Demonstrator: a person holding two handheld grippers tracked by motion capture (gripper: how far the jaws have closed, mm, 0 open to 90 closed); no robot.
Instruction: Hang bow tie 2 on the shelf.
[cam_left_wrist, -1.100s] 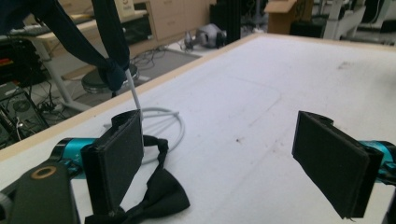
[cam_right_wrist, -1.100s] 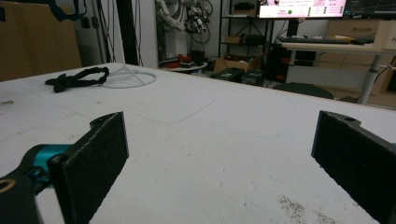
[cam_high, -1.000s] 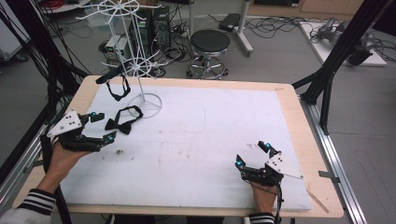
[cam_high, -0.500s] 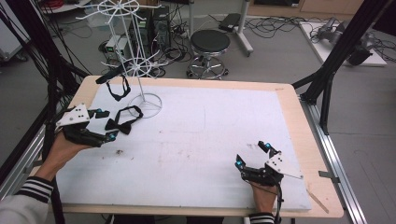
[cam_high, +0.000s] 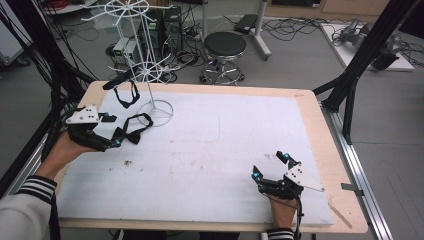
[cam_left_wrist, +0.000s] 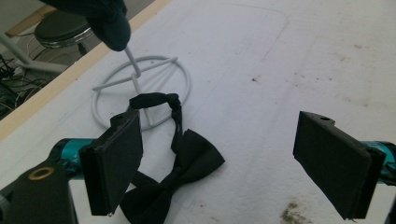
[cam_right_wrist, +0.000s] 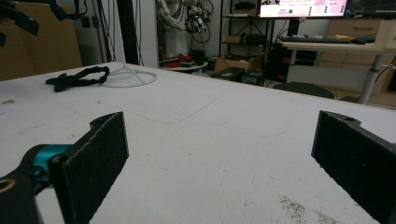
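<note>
Lying on white table cover (cam_high: 210, 150), black bow tie (cam_high: 131, 131) before spread left claw (cam_high: 118, 136); right claw (cam_high: 270, 166) spread.

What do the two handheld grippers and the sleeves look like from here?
Both the left gripper and right gripper are black with teal joints, flat black padded fingers and a grey three-cornered top plate. A black cable trails from the right one. The sleeves have black-and-white striped cuffs.

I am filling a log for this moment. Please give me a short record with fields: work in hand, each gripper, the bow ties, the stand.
work in hand: left gripper reaches for black bow tie lying on the white mat
left gripper: open, nothing held
right gripper: open, low over the mat's near right part
second bow tie: hangs on the stand
stand: white wire, ring base on the mat
</note>
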